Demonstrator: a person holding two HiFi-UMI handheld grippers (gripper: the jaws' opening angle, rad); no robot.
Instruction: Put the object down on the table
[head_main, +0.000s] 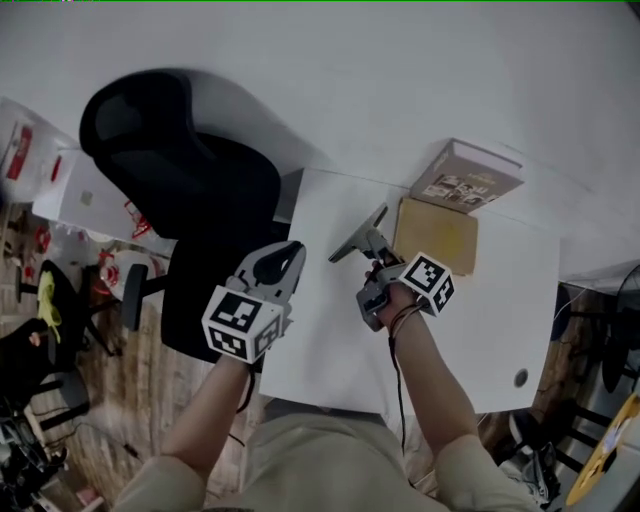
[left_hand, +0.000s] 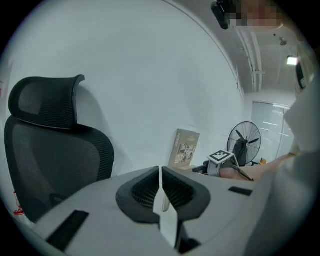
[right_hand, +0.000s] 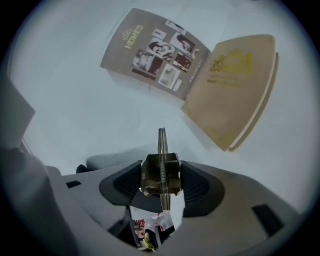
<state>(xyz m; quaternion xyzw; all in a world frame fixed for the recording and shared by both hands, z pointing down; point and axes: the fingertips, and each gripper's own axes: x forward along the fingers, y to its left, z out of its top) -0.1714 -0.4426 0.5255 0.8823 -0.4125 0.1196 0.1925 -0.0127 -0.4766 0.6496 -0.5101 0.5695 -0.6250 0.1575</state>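
White worktop fills the middle of the head view, with a black mesh chair at its left edge. The right claw is over the worktop, pinching one end of a grey metal spring clip, which slants away from it toward the worktop's far left corner. Whether the clip touches the surface cannot be told. Just right of the claw a tan book lies flat, and a grey picture book lies beyond it at the far edge. The left claw is held over the worktop's left edge, near the chair seat.

Left gripper view: the two pads are pressed together with only a thin slit between them and nothing held. Beyond them appear the chair, the grey book seen on edge, the right gripper's marker cube and a standing fan.

Right gripper view: both pads press on the brownish body of the clip, whose coil spring and thin paired blades show edge-on between them. The blades point toward the two books, which lie side by side and touch at one corner.
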